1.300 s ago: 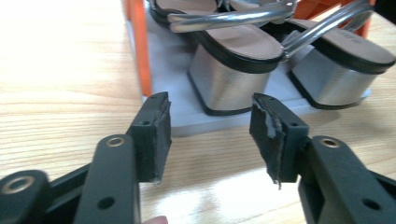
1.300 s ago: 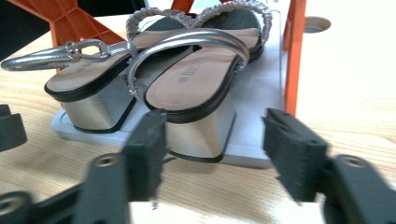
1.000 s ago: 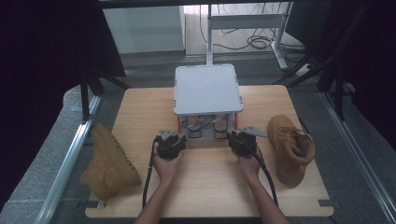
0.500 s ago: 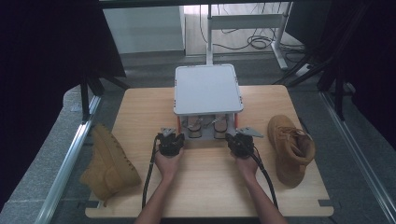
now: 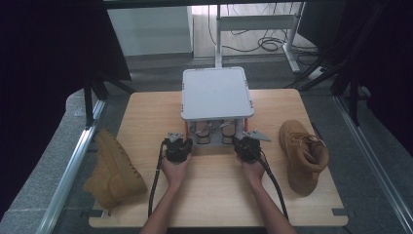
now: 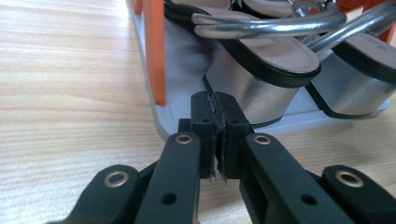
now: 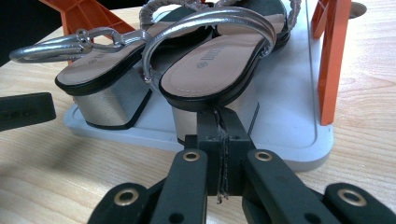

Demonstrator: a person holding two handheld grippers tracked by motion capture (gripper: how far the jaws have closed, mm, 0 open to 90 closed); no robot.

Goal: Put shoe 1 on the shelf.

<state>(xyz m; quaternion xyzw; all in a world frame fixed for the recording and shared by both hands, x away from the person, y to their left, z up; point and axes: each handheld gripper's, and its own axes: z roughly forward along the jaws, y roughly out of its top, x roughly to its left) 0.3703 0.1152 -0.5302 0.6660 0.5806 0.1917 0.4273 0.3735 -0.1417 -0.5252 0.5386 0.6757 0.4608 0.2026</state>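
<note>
A grey two-level shelf (image 5: 216, 92) on orange posts (image 6: 154, 46) stands mid-table. A pair of silver block-heel sandals (image 7: 215, 60) sits on its lower plate (image 7: 289, 140). My left gripper (image 5: 180, 143) rests on the wood at the shelf's front left corner. Its jaws (image 6: 215, 116) are shut with nothing between them, tips just short of a silver heel (image 6: 261, 93). My right gripper (image 5: 243, 143) sits at the front right. It is shut and empty (image 7: 220, 126), pointing at the nearer sandal's heel. A tan boot (image 5: 113, 170) lies at the table's left edge, and its mate (image 5: 302, 155) stands at the right.
The wooden table (image 5: 214, 195) has bare boards between my forearms and the front edge. A cable (image 5: 155, 180) trails from each gripper along the arms. Metal rails (image 5: 68, 170) run beside the table. Beyond it is a desk frame (image 5: 219, 29) with cords on the floor.
Both hands have crept slightly toward the shelf's front. The boots, the shelf and the sandals stand as before.
</note>
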